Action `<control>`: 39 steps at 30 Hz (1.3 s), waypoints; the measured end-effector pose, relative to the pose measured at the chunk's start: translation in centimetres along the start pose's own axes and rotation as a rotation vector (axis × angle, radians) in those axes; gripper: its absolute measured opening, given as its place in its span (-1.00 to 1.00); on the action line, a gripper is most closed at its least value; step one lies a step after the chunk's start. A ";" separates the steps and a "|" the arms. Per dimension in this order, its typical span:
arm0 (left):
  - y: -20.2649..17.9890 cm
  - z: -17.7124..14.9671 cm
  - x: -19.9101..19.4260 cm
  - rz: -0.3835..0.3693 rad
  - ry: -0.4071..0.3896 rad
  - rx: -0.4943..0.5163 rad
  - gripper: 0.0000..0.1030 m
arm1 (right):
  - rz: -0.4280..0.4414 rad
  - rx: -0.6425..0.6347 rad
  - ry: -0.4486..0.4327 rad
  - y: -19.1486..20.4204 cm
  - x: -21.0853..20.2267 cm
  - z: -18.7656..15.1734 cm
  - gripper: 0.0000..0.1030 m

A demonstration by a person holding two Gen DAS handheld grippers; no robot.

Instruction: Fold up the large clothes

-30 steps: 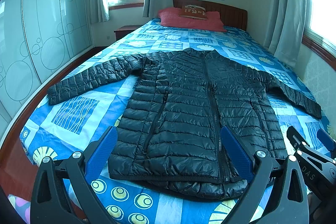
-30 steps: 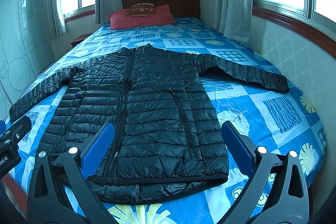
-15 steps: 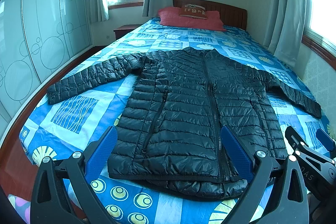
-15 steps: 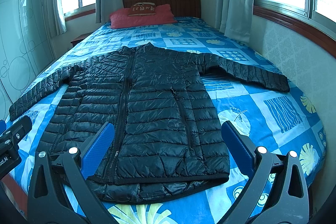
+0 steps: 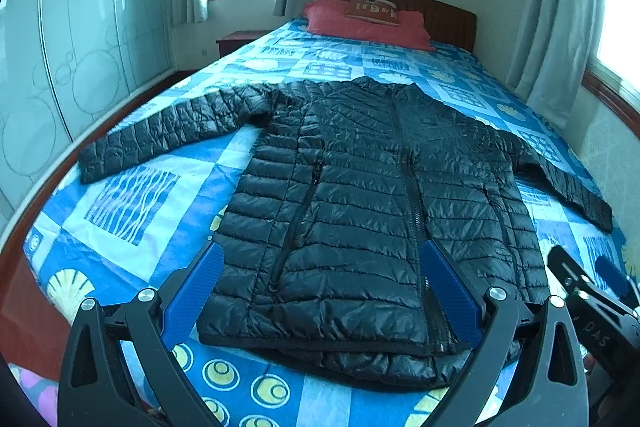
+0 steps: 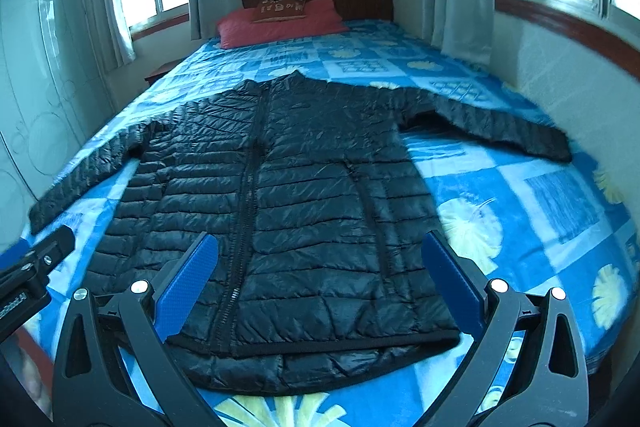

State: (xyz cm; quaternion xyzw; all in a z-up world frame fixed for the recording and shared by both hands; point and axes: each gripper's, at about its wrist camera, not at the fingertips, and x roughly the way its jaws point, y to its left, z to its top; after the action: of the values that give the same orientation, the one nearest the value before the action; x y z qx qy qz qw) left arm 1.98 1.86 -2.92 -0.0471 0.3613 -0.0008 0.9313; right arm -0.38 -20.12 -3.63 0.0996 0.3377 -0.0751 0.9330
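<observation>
Both tools released, nothing gripped: left tool [image 5: 324, 291] & right tool [image 6: 320, 283] hover above hem of black puffer jacket [image 5: 372, 195], spread flat on bed [image 5: 132, 199] ahead.

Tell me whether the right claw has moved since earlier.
Yes. The red pillow sits further right and higher in its view, so the right claw turned left, downward.

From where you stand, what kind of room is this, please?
Most likely a home bedroom: a bed with a blue patterned cover, red pillows against a wooden headboard, and curtained windows. A black puffer jacket lies spread flat on the bed.
</observation>
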 end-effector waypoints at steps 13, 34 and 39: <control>14.9 3.5 12.0 0.163 0.055 -0.308 0.90 | 0.003 0.334 -0.019 -13.8 9.1 4.4 0.43; 23.3 1.1 18.3 0.361 0.052 -0.503 0.90 | -0.155 1.015 -0.262 -48.6 18.7 5.4 0.36; 22.7 1.6 19.8 0.417 0.088 -0.461 0.90 | -0.184 1.012 -0.295 -50.2 19.9 6.8 0.36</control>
State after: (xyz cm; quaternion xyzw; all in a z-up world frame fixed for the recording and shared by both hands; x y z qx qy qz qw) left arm 16.93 23.91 -17.09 -0.1819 0.3939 0.2704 0.8595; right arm 8.49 -71.83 -18.15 0.4956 0.1317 -0.3232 0.7954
